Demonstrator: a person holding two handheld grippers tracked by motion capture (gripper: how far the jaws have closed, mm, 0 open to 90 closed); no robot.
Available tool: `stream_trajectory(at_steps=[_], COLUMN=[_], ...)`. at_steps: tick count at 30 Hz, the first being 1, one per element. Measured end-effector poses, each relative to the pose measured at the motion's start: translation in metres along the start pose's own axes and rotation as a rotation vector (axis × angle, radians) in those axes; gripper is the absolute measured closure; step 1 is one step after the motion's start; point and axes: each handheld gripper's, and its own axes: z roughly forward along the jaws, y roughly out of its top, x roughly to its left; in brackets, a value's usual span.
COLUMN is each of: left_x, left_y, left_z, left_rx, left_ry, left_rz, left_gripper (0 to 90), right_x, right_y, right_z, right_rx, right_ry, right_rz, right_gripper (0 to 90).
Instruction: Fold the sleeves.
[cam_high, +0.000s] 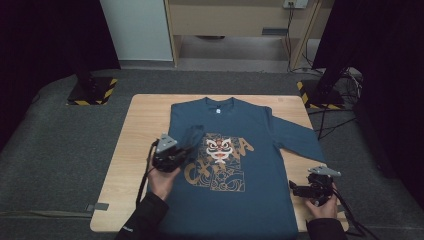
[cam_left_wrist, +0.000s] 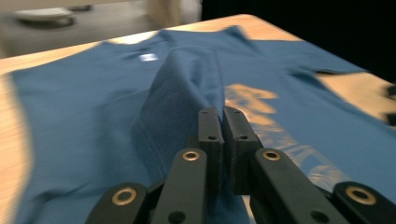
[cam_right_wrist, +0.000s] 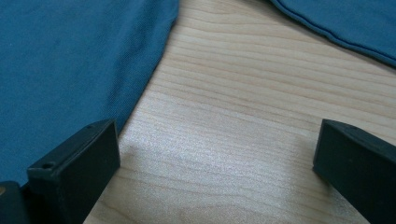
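Left claw (cam_left_wrist: 222, 122) — jaws pressed together on a fold of the blue T-shirt (cam_high: 235, 150), pinching the left sleeve (cam_high: 192, 134) near its end. In the left gripper view the cloth rises from the flat garment as a ridge that runs straight into the closed jaws; in the high view the pinched sleeve lies folded inward over the shirt's chest, just beside the printed lion-mask design (cam_high: 218, 149), with the left claw (cam_high: 184, 150) held above the shirt's left flank.

Right claw (cam_right_wrist: 215, 154) — jaws spread wide, nothing between them but bare wood. One jaw stands at the shirt's side edge, the other well out over the worktop (cam_right_wrist: 243, 116); whether the first touches the cloth cannot be told. In the high view the right claw (cam_high: 296, 189) sits near the shirt's lower right side, below the right sleeve (cam_high: 295, 135), which lies spread flat.

The T-shirt lies front up, collar away from the person, hem at the near edge of the worktop (cam_high: 130, 150).
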Motion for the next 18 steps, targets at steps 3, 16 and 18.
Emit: stream_trajectory(at_steps=[3, 16, 18], left_x=[-0.026, -0.103, -0.107], left_y=[0.005, -0.009, -0.011], left_z=[0.010, 0.071, 0.079], left_rx=[0.002, 0.120, 0.132], left_ry=[-0.072, -0.224, -0.229], left_rz=[0.031, 0.160, 0.164], left_gripper=[86.2, 85.8, 85.8], right_x=[0.000, 0.000, 0.000], right_y=[0.000, 0.000, 0.000], right_z=[0.000, 0.000, 0.000], right_rx=[0.000, 0.000, 0.000], right_ry=[0.000, 0.000, 0.000], right_rz=[0.001, 0.000, 0.000], right_gripper=[0.5, 0.5, 0.5])
